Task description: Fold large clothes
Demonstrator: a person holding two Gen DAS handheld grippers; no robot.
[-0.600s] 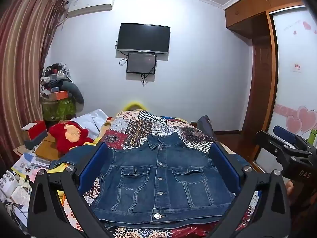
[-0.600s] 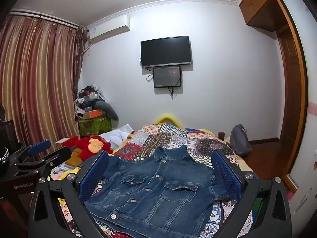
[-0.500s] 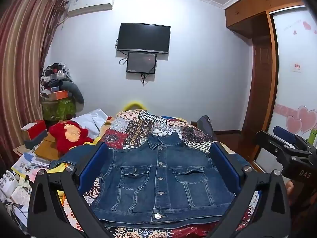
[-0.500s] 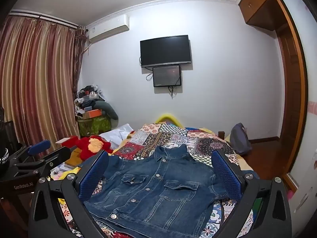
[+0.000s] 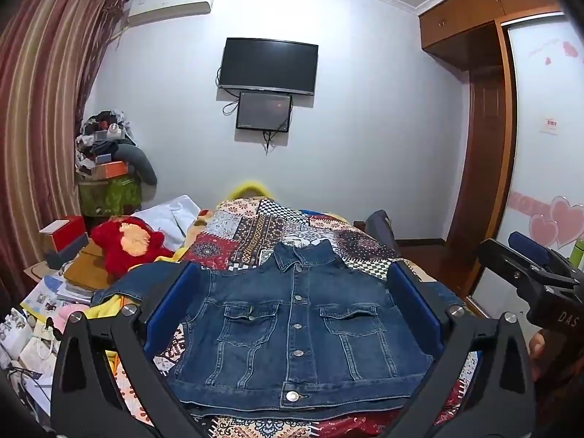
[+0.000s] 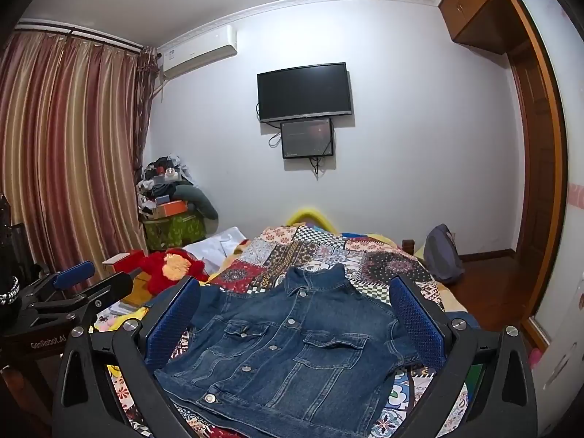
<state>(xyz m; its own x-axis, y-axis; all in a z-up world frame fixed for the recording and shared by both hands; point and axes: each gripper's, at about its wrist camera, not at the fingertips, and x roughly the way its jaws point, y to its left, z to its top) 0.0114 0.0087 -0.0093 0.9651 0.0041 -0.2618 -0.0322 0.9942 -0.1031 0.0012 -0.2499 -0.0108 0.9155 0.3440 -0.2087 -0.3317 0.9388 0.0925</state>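
Jacket [image 5: 295,332] lay flat on the bed [image 5: 255,226], buttoned front up, collar away, hem nearest, long axis running straight ahead. Left hand-held gripper [image 5: 292,314] faced it squarely, jaws wide, gripping nothing. Right hand-held gripper [image 6: 292,321], equally wide and empty, hovered beside, seeing it slanted leftward. Neither touched denim.

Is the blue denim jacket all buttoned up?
Yes, the blue denim jacket lies flat on the patchwork bedspread with its front closed.
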